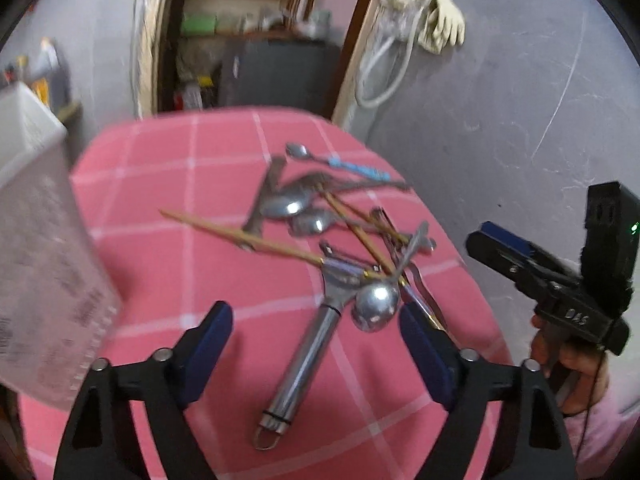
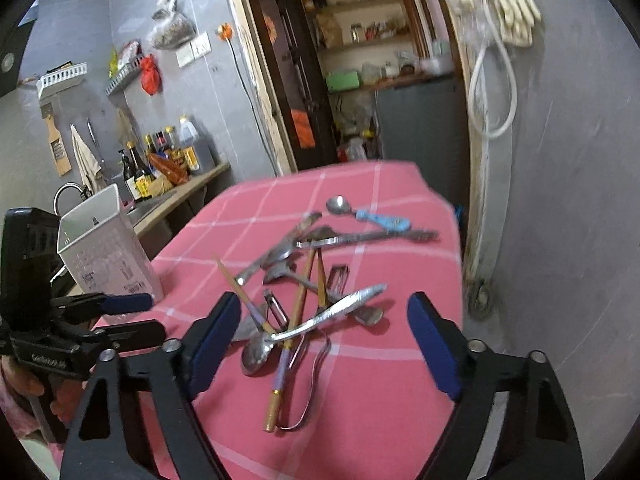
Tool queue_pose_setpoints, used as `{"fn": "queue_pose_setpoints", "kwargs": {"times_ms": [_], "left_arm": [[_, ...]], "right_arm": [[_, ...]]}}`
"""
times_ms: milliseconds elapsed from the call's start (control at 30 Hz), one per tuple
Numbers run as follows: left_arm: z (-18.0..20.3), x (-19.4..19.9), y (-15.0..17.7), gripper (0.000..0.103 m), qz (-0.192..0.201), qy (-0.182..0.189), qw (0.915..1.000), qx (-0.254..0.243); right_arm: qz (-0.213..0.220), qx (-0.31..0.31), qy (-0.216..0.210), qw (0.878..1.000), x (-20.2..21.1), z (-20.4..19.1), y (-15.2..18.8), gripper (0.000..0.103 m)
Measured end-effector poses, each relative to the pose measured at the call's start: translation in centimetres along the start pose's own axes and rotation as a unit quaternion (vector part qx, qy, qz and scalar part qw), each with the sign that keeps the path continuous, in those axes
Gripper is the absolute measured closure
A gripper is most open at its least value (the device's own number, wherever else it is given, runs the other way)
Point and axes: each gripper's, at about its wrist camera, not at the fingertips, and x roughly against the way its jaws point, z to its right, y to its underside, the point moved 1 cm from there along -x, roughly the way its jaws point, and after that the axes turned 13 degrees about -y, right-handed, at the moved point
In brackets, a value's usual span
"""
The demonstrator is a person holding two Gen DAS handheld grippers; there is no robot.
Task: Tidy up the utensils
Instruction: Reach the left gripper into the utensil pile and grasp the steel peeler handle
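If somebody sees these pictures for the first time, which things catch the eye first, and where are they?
A tangled heap of spoons and chopsticks lies in the middle of the pink checked tablecloth. A white plastic bin stands at the cloth's left edge. Both tools, left and right, hang open over the heap.

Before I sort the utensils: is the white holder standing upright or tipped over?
Upright. The right wrist view shows the holder standing on the table, its open mouth facing up.

Left gripper (image 1: 316,344): black triangular finger frames with cut-outs, silver pivot screws, blue pads (image 1: 210,344). Right gripper (image 2: 324,340): identical build. Its black body carries a green LED and white lettering. The hand (image 1: 568,376) shows bare skin with a pink sleeve.
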Motion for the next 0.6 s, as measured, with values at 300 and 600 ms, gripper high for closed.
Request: {"fn": "queue_pose_setpoints", "kwargs": {"times_ms": [300, 600], "left_arm": [[0.7, -5.2, -0.6, 0.059, -0.095, 0.055, 0.9940, 0.005], [2.6, -6.8, -0.9, 0.067, -0.103, 0.023, 0.9908, -0.084]], "right_arm": [[-0.035, -0.045, -0.020, 0.998, -3.8, 2.3, 1.1, 0.047], [-0.052, -0.107, -0.044, 0.992, -6.6, 5.3, 0.5, 0.059]]}}
